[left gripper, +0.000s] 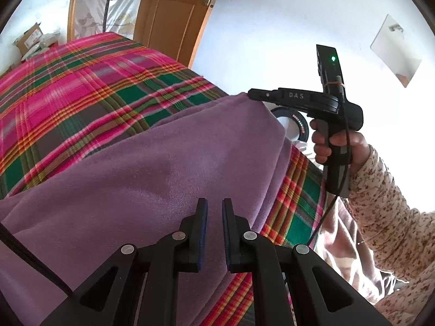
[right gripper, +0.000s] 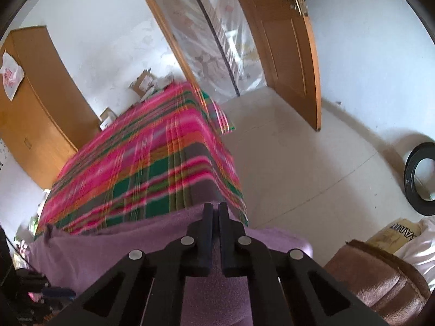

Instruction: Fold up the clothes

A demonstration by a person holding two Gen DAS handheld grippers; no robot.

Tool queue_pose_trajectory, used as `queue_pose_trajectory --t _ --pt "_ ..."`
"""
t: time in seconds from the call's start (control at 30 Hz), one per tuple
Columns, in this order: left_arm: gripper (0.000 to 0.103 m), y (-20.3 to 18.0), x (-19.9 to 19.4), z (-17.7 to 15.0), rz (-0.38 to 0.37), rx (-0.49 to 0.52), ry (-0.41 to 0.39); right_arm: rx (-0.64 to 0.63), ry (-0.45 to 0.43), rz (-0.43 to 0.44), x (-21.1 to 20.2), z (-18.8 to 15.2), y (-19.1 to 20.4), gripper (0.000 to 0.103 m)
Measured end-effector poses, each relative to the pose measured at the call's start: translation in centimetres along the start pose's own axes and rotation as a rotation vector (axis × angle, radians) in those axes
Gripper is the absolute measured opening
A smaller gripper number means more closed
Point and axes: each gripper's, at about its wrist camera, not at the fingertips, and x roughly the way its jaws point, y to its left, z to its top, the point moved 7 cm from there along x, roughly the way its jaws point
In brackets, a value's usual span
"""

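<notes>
Left wrist view, item one: purple fleece garment (left gripper: 152,168), spread over a bed covered by a plaid blanket (left gripper: 81,87) in pink, green and grey. The garment fills the lower and middle field, its far corner reaching toward 1 o'clock.

Item two: left gripper (left gripper: 214,209), at 6 o'clock, held over the garment; fingers stand a narrow gap apart with blue pads facing each other, and nothing shows between them.

Item three: right gripper (left gripper: 251,93), at 2 o'clock, seen side-on, its tip at the raised far corner of the garment. A hand (left gripper: 334,144) in a floral sleeve (left gripper: 386,206) holds its handle; a green light shows on the upright part above.

Item four: wooden door (left gripper: 176,16), at 12 o'clock. Black ring (left gripper: 296,125) on the floor behind the garment corner.

Right wrist view, item five: right gripper (right gripper: 214,212), at 6 o'clock, fingers pressed almost together. Purple cloth (right gripper: 108,250) lies under and around them; whether a fold is pinched between the pads cannot be told. The blanket (right gripper: 141,163) is blurred, running toward 11 o'clock.

Item six: wardrobe (right gripper: 35,103) at 9 o'clock; door (right gripper: 288,43) at 1 o'clock; brown fuzzy item (right gripper: 380,279) at 4 o'clock.
</notes>
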Motion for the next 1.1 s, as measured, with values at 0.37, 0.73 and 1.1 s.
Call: queue_pose_trajectory --t 0.37,0.73,1.1 --pt "0.011 0.2 0.4 -0.3 0.005 -0.009 0.016 0.063 0.065 -0.106 2.0 0.4 -1.5 0.004" --pt "0.020 -1.5 0.8 -1.2 0.042 0.090 0.054 0.152 0.076 0.028 -4.0 -4.1 -3.8 0.013" --pt "0.027 -2.2 1.8 -1.1 0.119 0.113 0.082 0.275 0.093 0.174 -4.5 -6.9 -4.4 0.026"
